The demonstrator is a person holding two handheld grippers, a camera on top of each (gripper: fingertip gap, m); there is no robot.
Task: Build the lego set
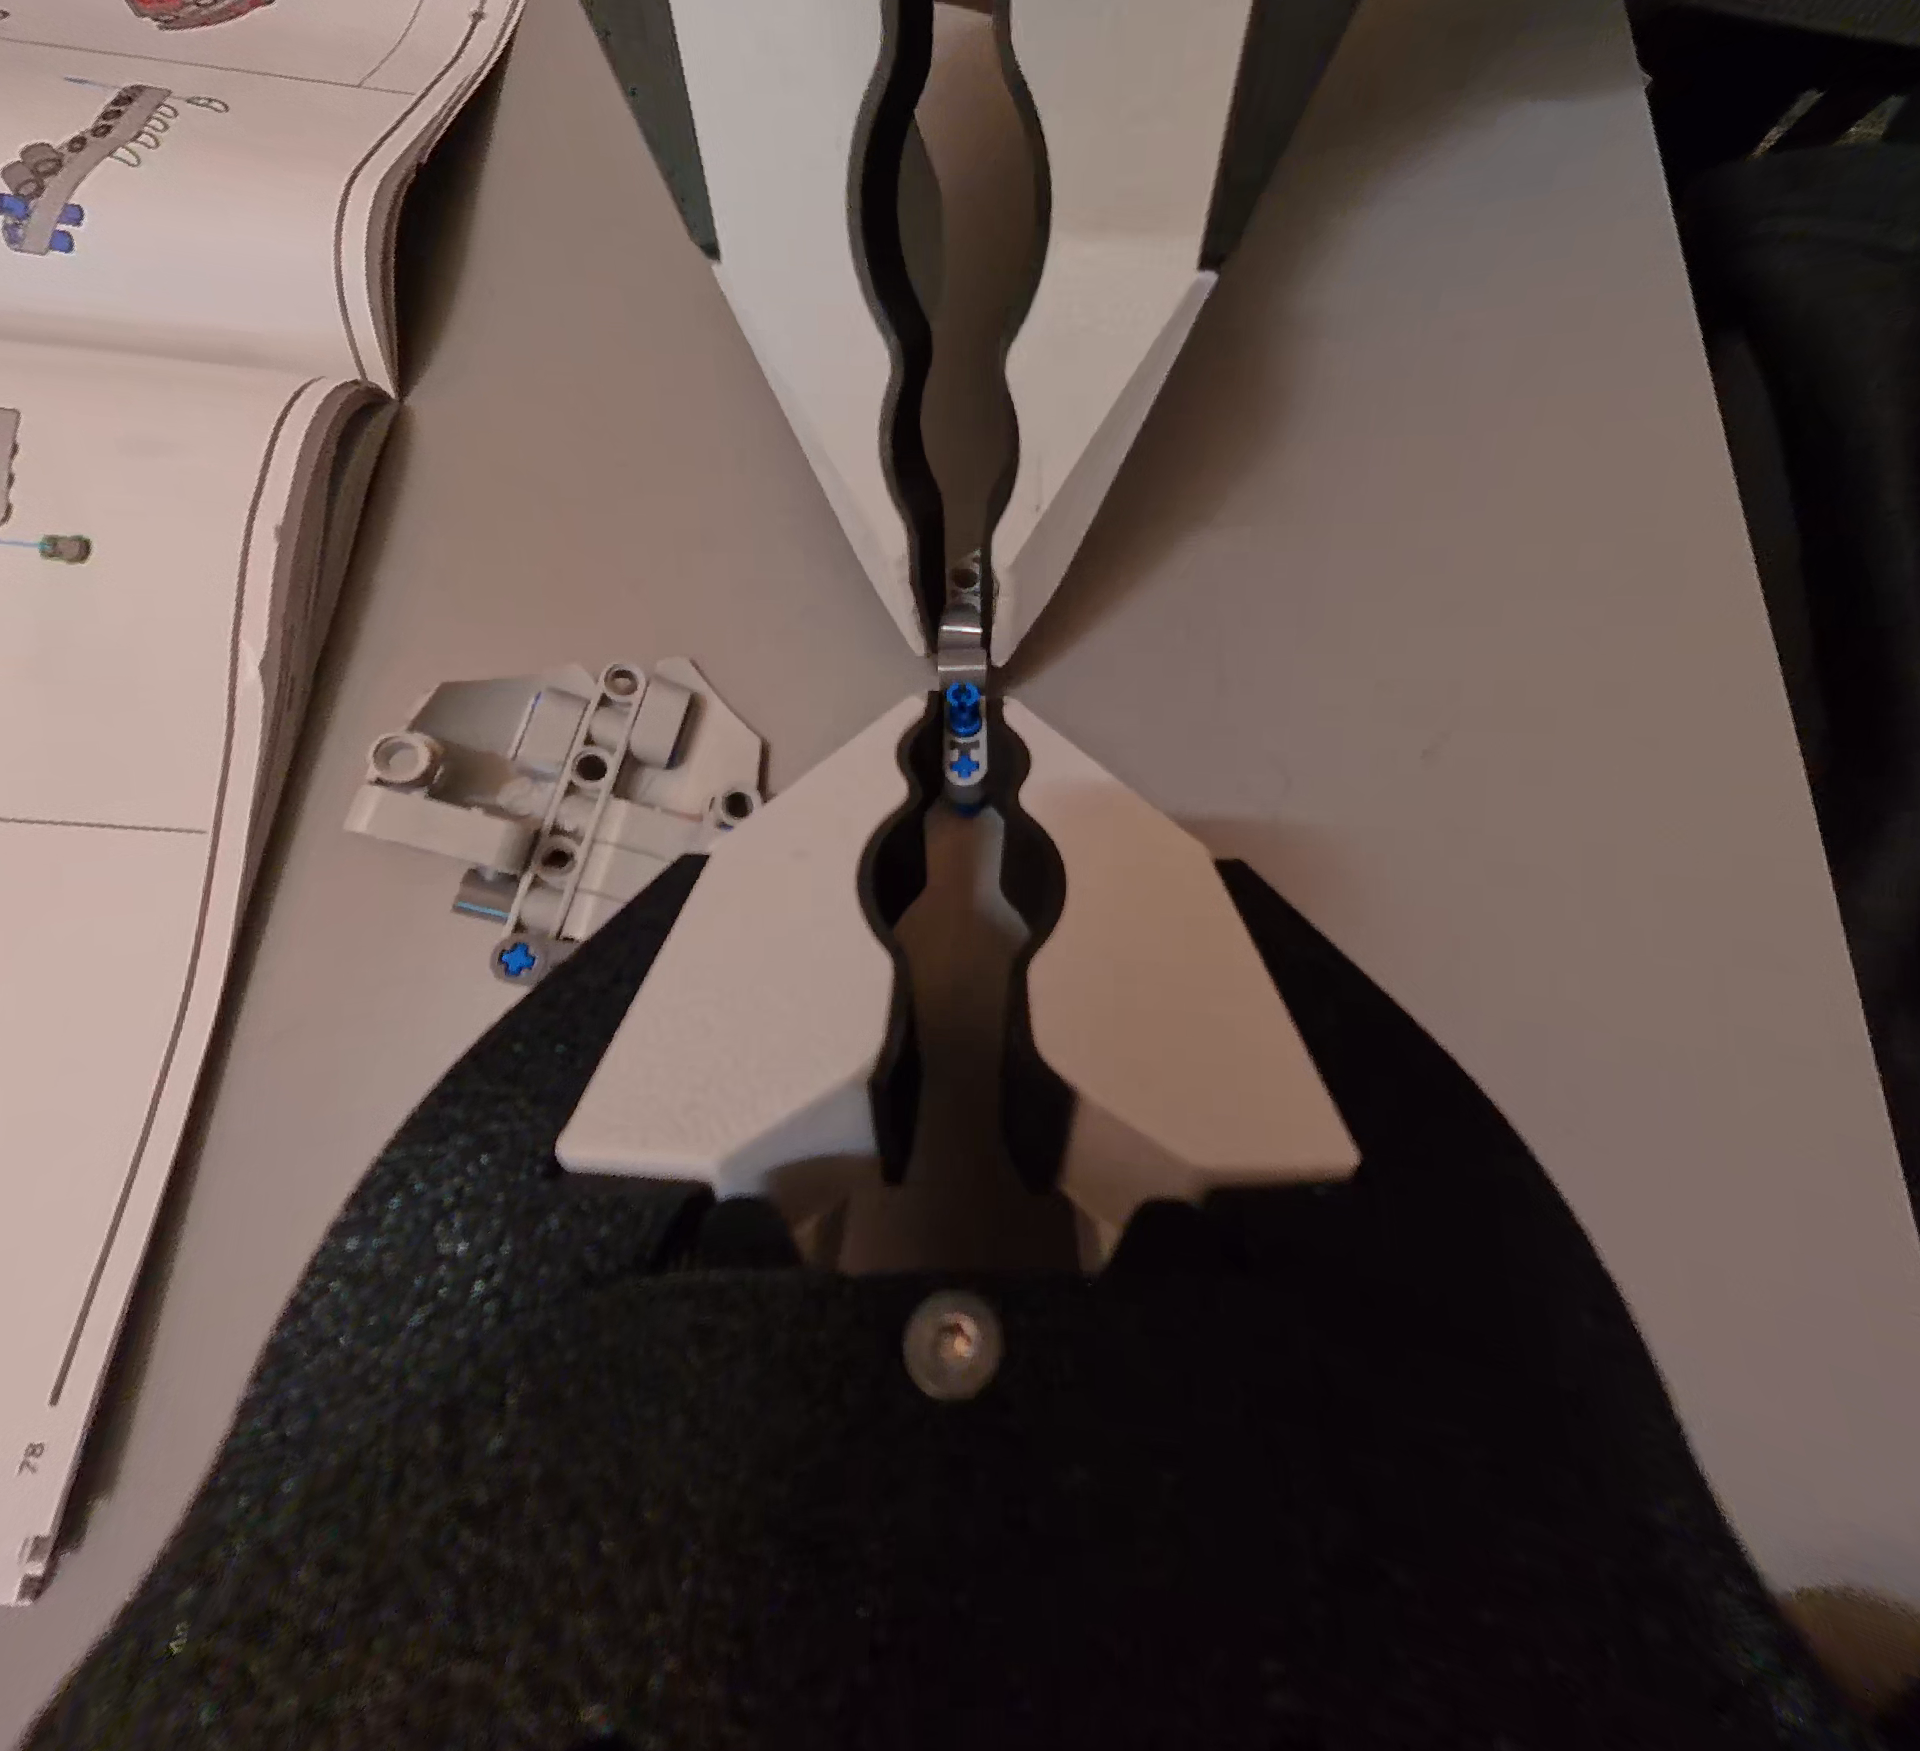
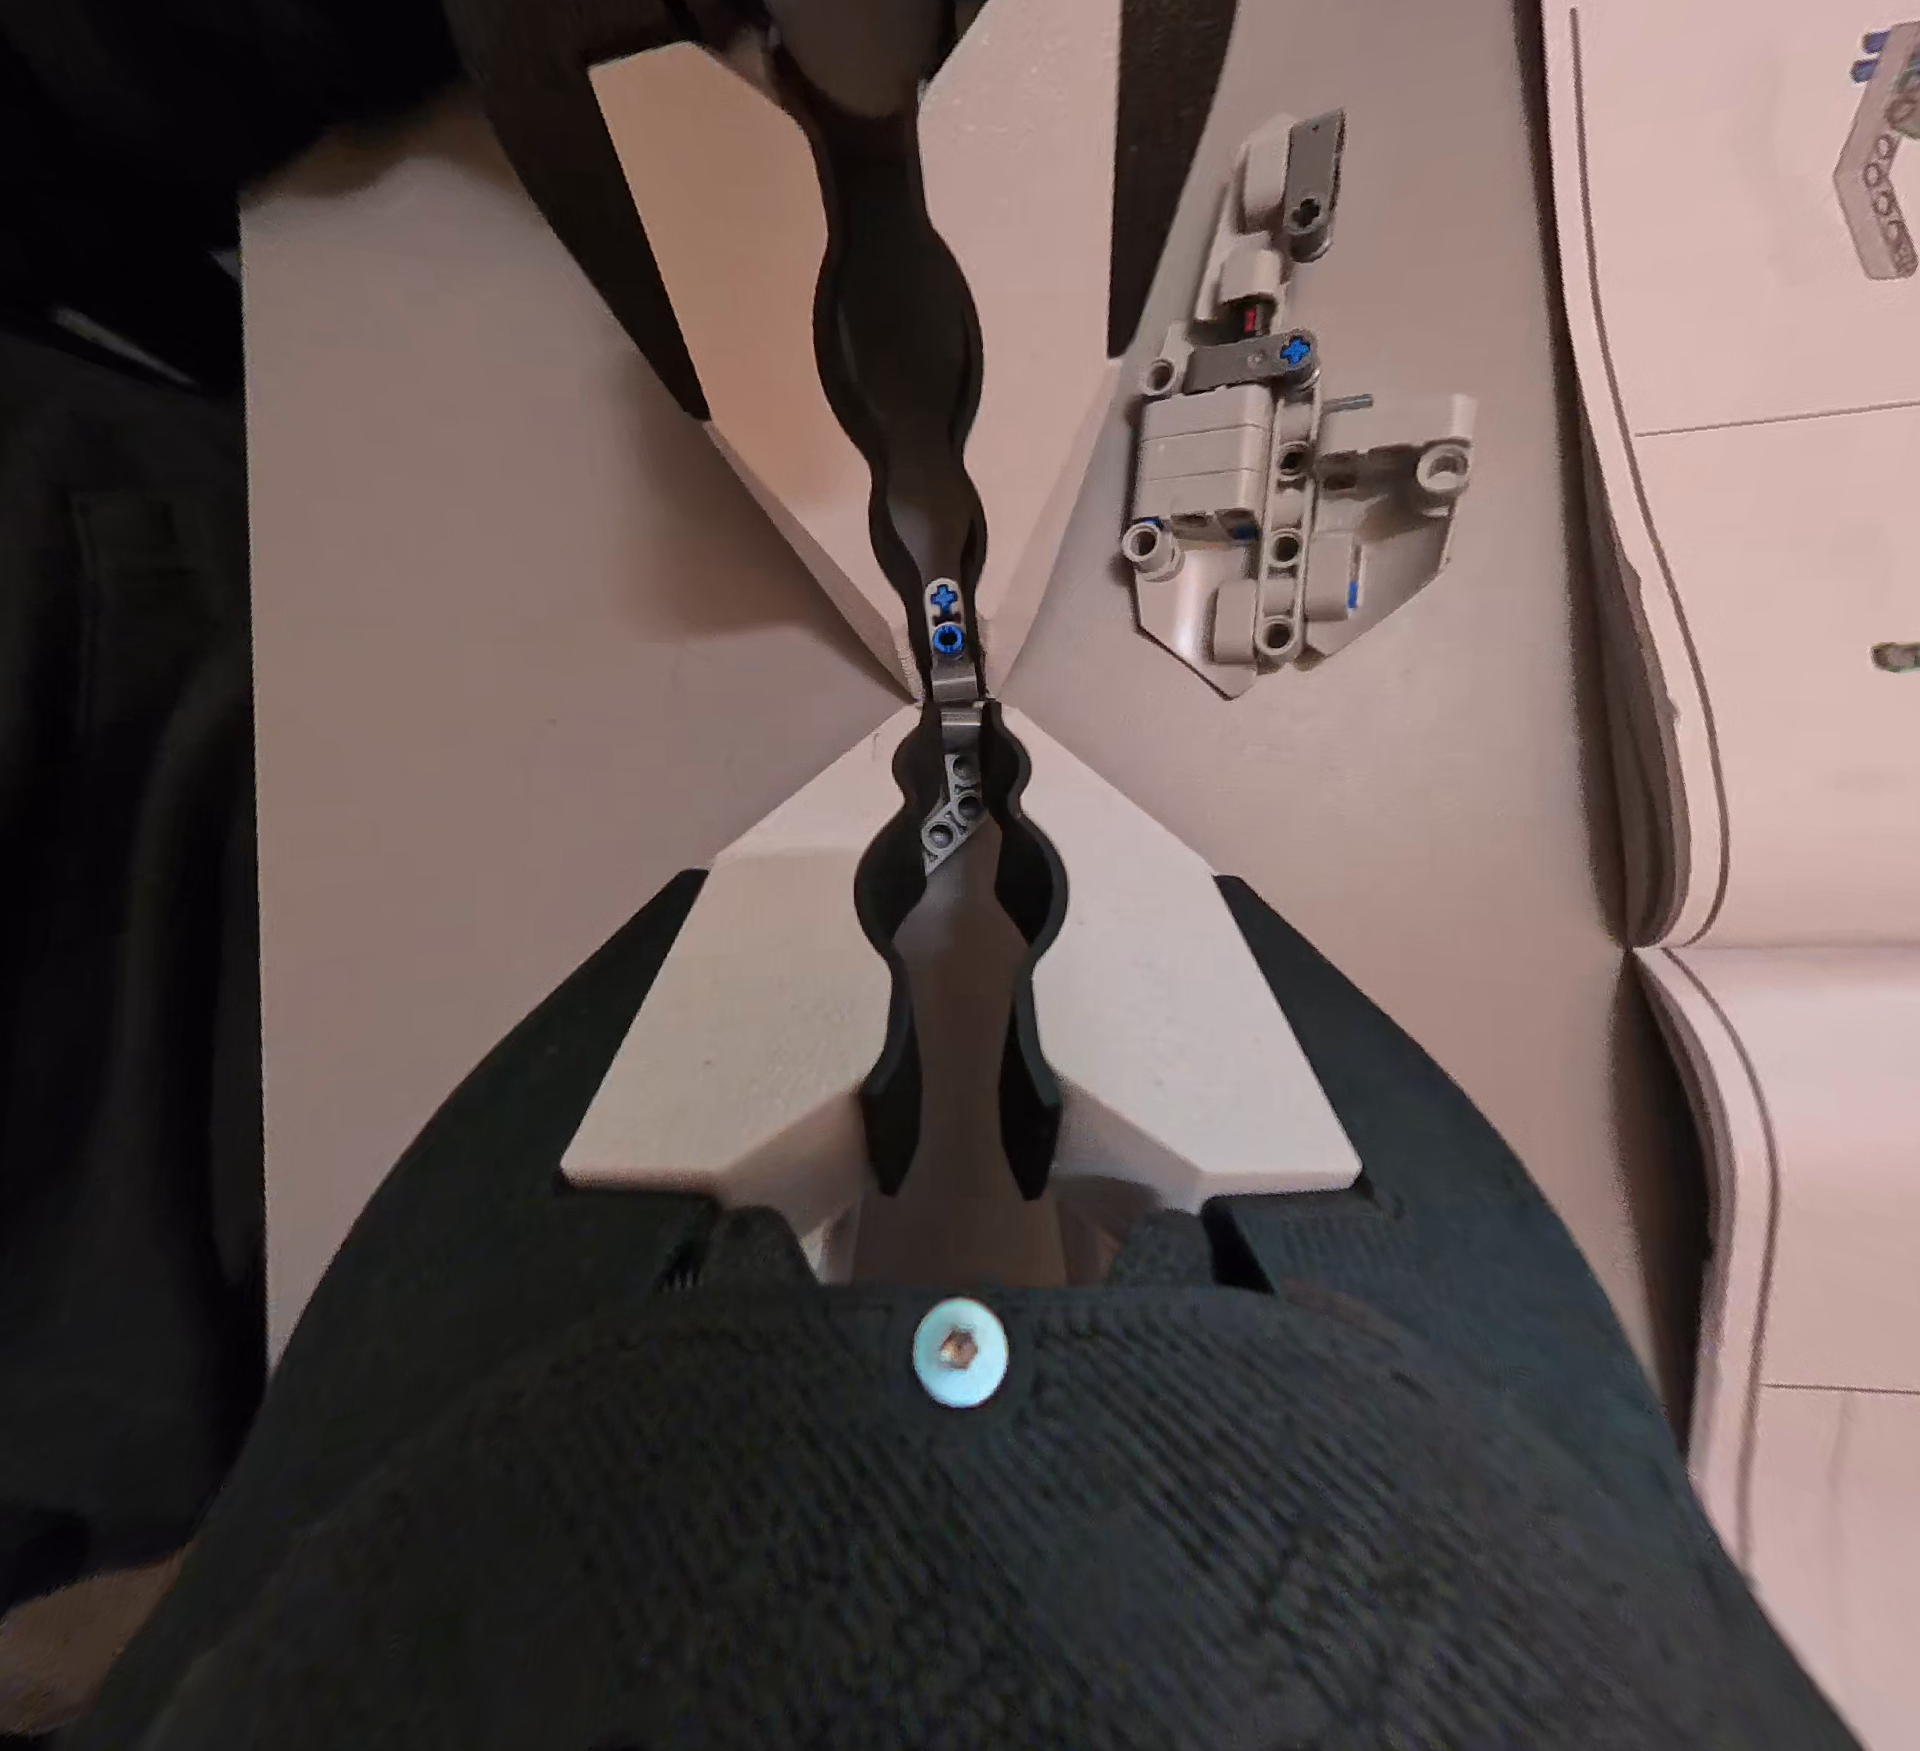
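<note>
My left gripper (image 1: pixel 964 714) is shut on a small grey beam with blue pins (image 1: pixel 966 751). My right gripper (image 2: pixel 961 719) is shut on a grey bent beam with holes (image 2: pixel 954 813). The two grippers face each other tip to tip above the table, and the two pieces meet end to end between the tips. The right gripper (image 1: pixel 964 636) comes in from the top of the left wrist view with its beam end (image 1: pixel 963 647). The left gripper (image 2: pixel 951 662) comes in from the top of the right wrist view with the small beam (image 2: pixel 945 618).
A light grey partly built assembly (image 1: pixel 582 797) (image 2: pixel 1288 475) lies flat on the table beside the grippers. An open instruction booklet (image 1: pixel 156 454) (image 2: pixel 1766 558) lies beyond it. The table edge (image 2: pixel 249 766) runs on the other side, with dark cloth past it. The grippers are tip to tip, or close to it.
</note>
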